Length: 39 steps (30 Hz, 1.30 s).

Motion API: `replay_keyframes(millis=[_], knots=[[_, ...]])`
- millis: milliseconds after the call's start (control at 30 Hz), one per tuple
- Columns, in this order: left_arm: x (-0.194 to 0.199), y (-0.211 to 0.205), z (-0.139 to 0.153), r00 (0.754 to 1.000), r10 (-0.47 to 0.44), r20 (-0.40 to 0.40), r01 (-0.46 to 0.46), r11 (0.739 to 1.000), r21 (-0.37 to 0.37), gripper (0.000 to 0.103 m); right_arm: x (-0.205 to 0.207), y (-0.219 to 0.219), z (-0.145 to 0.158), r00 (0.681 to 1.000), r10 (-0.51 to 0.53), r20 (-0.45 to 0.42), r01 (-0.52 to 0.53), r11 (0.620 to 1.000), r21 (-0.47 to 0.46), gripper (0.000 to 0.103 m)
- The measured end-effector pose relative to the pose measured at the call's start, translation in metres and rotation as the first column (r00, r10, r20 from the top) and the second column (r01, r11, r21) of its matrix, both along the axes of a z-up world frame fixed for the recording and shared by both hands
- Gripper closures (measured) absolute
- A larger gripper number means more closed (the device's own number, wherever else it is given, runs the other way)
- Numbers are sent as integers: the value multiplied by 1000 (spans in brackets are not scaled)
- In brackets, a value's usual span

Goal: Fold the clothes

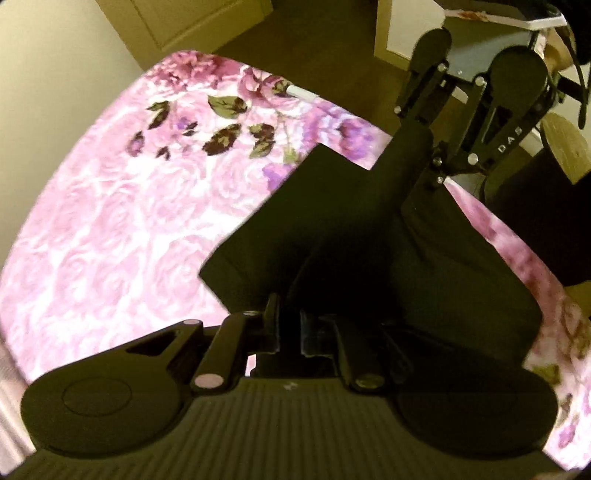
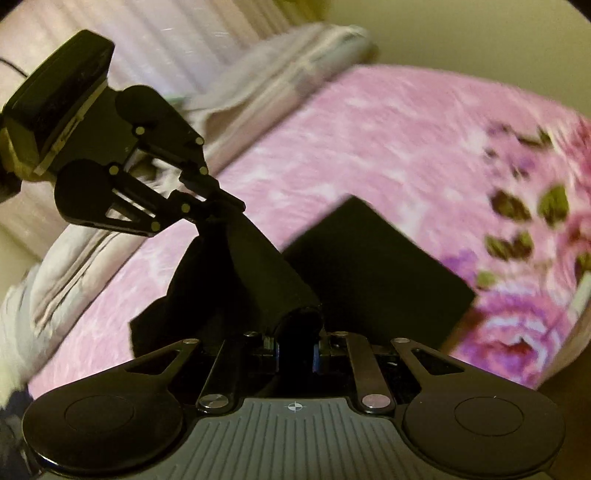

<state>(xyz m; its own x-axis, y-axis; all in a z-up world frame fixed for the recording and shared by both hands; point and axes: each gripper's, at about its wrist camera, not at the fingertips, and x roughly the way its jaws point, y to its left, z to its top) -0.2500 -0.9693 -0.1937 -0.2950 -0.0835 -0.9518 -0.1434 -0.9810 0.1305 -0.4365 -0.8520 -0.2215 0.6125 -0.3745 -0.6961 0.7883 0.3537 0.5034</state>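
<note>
A black garment (image 1: 332,221) lies partly flat on the pink floral bedspread (image 1: 110,221), with one edge lifted and stretched between both grippers. At the bottom of the left wrist view, my left gripper (image 1: 288,328) is shut on the near end of that edge. My right gripper (image 1: 432,181) comes in from the upper right, shut on the far end. In the right wrist view the right gripper (image 2: 295,343) pinches a bunched fold of the garment (image 2: 369,273). The left gripper (image 2: 225,201) holds the other end at the upper left.
A pale folded blanket (image 2: 277,85) lies along the far side of the bed. Beyond the bed's edge are brown floor (image 1: 332,44), a light cupboard door (image 1: 184,22) and a round wooden stool (image 1: 565,147). A small white object (image 1: 301,90) sits at the bed's far edge.
</note>
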Motion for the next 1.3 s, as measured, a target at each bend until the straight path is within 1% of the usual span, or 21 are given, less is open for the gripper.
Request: replay_keyframes(millis=[133,233,367,400,433,500,533,567,600,633,700,833,900,967,1067,1100,1133,1167,1200,1233,1300], knots=[[-38,-33,-29,1000,-22,9,21,998,52,95,-35,-21,-24,995,-87,40,83,994,75,89],[-55,-49,-50,999,-23,33,20,996,93,92,-45,-34,-40,993,-107,42,102,988,117,89],[-57,-73,-64,997,77,18,-79,987,143,77,-58,-38,-53,984,-165,64,152,974,168,88],[-54,-76,-62,995,104,7,-104,985,134,69,-61,-37,-54,980,-183,73,168,970,176,87],[-49,-81,-58,991,135,-5,-133,981,142,67,-65,-34,-53,975,-208,80,191,965,179,80],[-37,-89,-48,979,201,-32,-194,969,156,62,-74,-27,-47,959,-270,87,252,951,178,77],[-29,-93,-42,971,236,-47,-226,961,161,61,-77,-22,-44,949,-303,82,286,942,174,67],[-23,-93,-37,964,259,-56,-248,956,155,61,-80,-17,-39,939,-337,68,322,932,166,49],[-14,-94,-32,956,288,-62,-276,949,152,64,-83,-11,-35,928,-368,59,355,921,158,42],[-6,-94,-28,946,316,-67,-304,941,149,65,-86,-6,-31,918,-393,60,380,912,154,39],[11,-95,-18,925,372,-79,-359,922,144,65,-87,0,-25,910,-408,71,395,906,152,39],[35,-86,-16,845,522,-120,-465,826,318,64,-75,-3,-21,922,-382,66,371,919,132,39],[36,-76,-26,826,553,-106,-488,797,356,64,-66,-13,-28,926,-376,40,369,921,129,39],[34,-66,-38,817,571,-85,-507,780,366,64,-63,-22,-36,924,-382,16,376,916,141,40],[40,-44,-42,806,587,-77,-522,766,374,65,-62,-31,-44,928,-373,-5,369,917,152,40],[46,-34,-44,810,583,-63,-526,770,361,65,-62,-31,-45,932,-361,-10,359,921,149,40],[52,-24,-46,814,579,-49,-530,773,348,67,-63,-31,-45,936,-351,-19,350,926,146,48],[60,-13,-48,812,583,-25,-540,767,346,68,-64,-32,-45,938,-344,-33,345,927,144,59],[67,-9,-52,809,588,-4,-551,760,345,75,-66,-32,-47,938,-341,-54,345,927,145,74],[73,-5,-55,805,593,17,-562,752,344,80,-69,-34,-49,940,-338,-57,342,927,155,74],[83,-4,-57,790,613,32,-592,747,304,82,-71,-38,-52,948,-312,-61,318,933,166,74]])
